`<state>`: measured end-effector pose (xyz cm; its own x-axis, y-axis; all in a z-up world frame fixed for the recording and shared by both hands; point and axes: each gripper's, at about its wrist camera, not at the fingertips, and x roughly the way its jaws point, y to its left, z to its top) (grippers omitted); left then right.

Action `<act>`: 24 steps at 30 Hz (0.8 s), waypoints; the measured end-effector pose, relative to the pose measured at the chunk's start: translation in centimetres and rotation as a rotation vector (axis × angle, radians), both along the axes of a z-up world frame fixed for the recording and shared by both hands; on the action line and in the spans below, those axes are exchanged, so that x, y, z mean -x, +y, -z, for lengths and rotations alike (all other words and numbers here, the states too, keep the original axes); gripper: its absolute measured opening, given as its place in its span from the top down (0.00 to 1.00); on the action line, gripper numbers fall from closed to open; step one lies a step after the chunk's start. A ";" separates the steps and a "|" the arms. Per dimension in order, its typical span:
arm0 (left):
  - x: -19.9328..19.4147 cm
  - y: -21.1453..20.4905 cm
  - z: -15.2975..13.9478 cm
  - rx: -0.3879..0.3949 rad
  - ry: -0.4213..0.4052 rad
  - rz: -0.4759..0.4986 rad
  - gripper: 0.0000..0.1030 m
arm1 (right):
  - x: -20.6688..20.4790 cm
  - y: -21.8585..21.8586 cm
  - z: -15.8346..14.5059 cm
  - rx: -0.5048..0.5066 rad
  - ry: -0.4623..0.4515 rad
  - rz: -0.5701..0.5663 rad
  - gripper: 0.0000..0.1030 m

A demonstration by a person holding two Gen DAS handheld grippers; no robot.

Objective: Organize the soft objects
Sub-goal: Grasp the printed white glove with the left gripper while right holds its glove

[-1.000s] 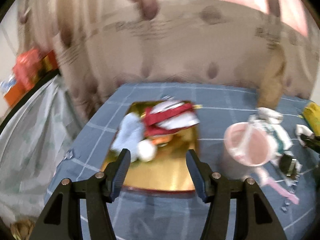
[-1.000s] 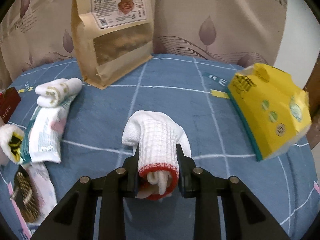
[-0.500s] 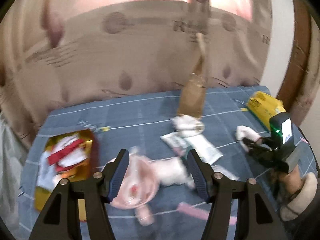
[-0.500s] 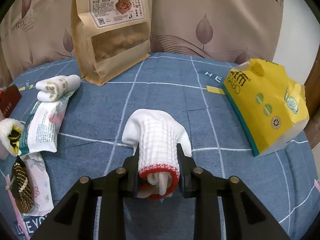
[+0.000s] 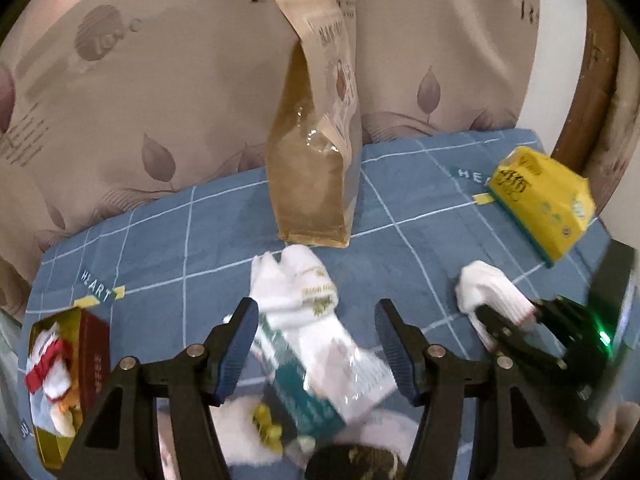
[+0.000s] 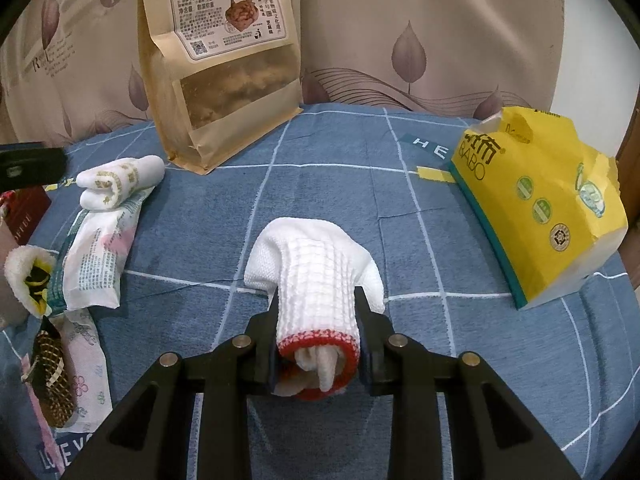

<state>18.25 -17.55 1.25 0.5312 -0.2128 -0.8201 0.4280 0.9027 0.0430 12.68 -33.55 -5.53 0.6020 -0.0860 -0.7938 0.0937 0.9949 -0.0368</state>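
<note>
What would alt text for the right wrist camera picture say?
A black two-finger gripper is shut on a rolled white sock with a red cuff, on a blue checked cloth. Behind stand a brown snack bag and a yellow tissue pack; another rolled sock lies left.

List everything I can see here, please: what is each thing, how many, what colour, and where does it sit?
tablecloth: one, blue with white grid lines, under everything
paper snack bag: one, brown, standing at the back
tissue pack: one, yellow, far right
red-cuffed sock: one, white, middle, in the right gripper
rolled sock: one, white with gold print, left of the snack bag, on a packet
plastic packet: one, white and teal, left side
gold box: one, holding red and white soft items, far left
left gripper: black, open above the packet
right gripper: black, shut on the red-cuffed sock
</note>
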 end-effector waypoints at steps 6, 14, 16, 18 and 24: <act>-3.2 -1.6 2.6 -0.041 0.047 -0.032 0.40 | 0.0 -0.3 0.0 -0.025 -0.001 -0.001 0.73; -6.2 -0.9 5.8 -0.043 0.123 -0.109 0.47 | 0.0 -0.6 0.1 -0.044 -0.003 -0.001 0.72; -6.2 -0.3 6.1 -0.015 0.137 -0.114 0.67 | 0.0 -0.6 0.1 -0.045 -0.003 -0.001 0.72; -6.1 0.4 5.9 0.012 0.140 -0.118 0.76 | 0.1 -0.5 0.1 -0.044 -0.003 -0.002 0.72; -5.2 1.1 4.3 0.041 0.119 -0.106 0.80 | 0.1 -0.5 0.0 -0.040 -0.002 -0.002 0.72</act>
